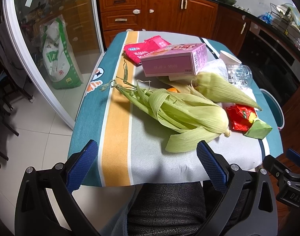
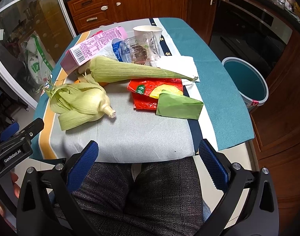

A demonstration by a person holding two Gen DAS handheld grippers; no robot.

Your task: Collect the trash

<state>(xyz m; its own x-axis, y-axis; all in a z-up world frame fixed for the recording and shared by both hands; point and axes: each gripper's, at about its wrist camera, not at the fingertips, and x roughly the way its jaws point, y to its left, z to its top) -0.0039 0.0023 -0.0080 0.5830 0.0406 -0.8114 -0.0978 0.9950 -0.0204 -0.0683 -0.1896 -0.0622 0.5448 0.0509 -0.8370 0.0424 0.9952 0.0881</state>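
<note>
Trash lies piled on a small table under a striped cloth (image 1: 114, 129). Nearest are corn husks (image 1: 181, 116) (image 2: 81, 102), with a second husk (image 2: 134, 71) behind. A red wrapper (image 2: 150, 96) lies partly under a green folded carton (image 2: 179, 106). Further back sit a pink box (image 1: 173, 61) (image 2: 94, 45), a magenta packet (image 1: 142, 51), a clear plastic bottle (image 2: 142, 49), a paper cup (image 2: 147, 31) and white tissue (image 2: 177, 63). My left gripper (image 1: 147, 163) hangs open before the table's near edge, holding nothing. The right gripper (image 2: 148, 161) is open too, above a person's lap.
A teal bin (image 2: 246, 80) stands on the floor right of the table. Wooden kitchen cabinets (image 1: 161, 11) and an oven (image 2: 248, 31) line the back and right. A glass sliding door (image 1: 41, 45) with a rice sack (image 1: 57, 55) behind it is on the left.
</note>
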